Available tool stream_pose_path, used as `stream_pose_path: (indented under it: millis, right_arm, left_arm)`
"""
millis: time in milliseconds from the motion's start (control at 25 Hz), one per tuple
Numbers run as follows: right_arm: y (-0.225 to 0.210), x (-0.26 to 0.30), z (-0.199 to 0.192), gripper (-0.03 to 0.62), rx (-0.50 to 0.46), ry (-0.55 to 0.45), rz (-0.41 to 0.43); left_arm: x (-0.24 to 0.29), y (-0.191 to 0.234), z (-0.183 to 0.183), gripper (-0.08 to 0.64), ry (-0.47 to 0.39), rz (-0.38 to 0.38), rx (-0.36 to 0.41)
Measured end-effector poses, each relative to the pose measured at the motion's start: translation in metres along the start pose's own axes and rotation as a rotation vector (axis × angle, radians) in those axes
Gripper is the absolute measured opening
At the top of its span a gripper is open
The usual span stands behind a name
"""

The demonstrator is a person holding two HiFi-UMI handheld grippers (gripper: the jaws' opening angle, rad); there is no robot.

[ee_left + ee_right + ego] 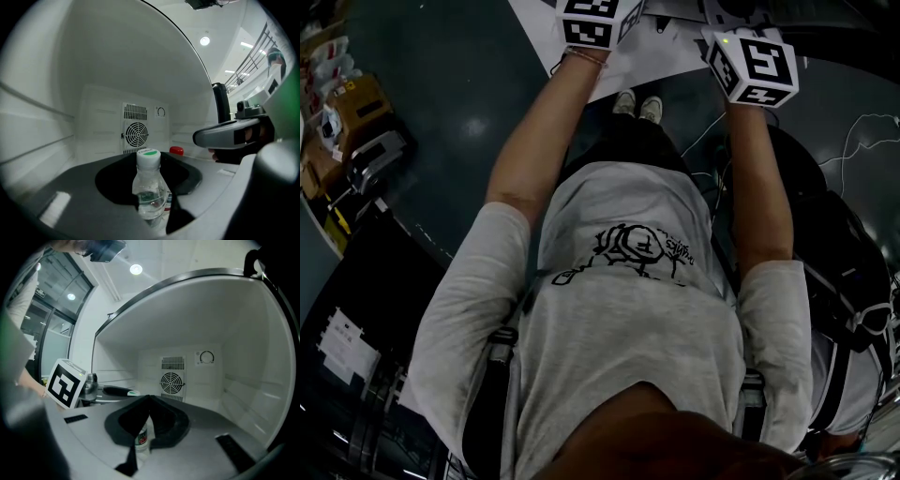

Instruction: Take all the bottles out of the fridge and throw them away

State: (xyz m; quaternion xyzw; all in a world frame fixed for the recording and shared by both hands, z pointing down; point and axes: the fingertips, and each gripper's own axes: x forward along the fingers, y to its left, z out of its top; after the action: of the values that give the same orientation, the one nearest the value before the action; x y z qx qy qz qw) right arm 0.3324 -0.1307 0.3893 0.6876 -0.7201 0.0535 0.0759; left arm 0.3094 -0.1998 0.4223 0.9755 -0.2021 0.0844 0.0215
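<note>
Left tool [153,213]: jaws pinching an upright clear bottle [150,185] with a white cap, inside the fridge [93,93]. Right tool [149,400]: jaws pressed together, empty. A second bottle [142,436] stands just beyond its tips.

The bottle [150,192] in my left claw [149,180] is clear, glossy plastic. Its cap [148,157] is opaque white plastic with a green top. The claw's shell reads as smooth grey plastic with a dull sheen, and its pads [112,185] are matt black and rubbery-looking. My right claw [149,399] shows the same grey shell and black lining. The fridge [117,70] is lined in smooth white plastic, satin rather than shiny, with a moulded fan grille [136,133] at frame centre. In the head view the marker cube [755,64] has matt black-and-white printed faces. The person's T-shirt [628,309] is soft grey cloth. The floor [469,122] at upper left is dark and polished, with a spot of glare.
</note>
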Motion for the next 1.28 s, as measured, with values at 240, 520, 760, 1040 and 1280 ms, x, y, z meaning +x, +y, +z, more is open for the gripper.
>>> stream_pose_path:
  millis: [240, 520, 760, 1040, 1280]
  right_arm:
    - [-0.001, -0.002, 0.007, 0.009, 0.0, -0.004, 0.005]
    - [0.002, -0.007, 0.017, 0.009, -0.002, -0.014, 0.002]
    - [0.004, -0.015, 0.026, 0.01, -0.004, -0.015, 0.007]
    - [0.007, -0.022, 0.036, 0.009, 0.003, -0.02, 0.009]
    - [0.011, -0.031, 0.045, 0.009, 0.013, -0.024, 0.012]
  left_arm:
    - [-0.008, -0.007, 0.01, 0.158, -0.006, -0.006, -0.004]
    - [-0.023, -0.013, 0.023, 0.158, -0.024, -0.009, -0.003]
    - [-0.035, -0.023, 0.033, 0.159, -0.031, -0.015, 0.001]
    - [-0.049, -0.031, 0.042, 0.158, -0.024, -0.03, -0.014]
    - [-0.06, -0.042, 0.053, 0.158, -0.026, -0.049, -0.004]
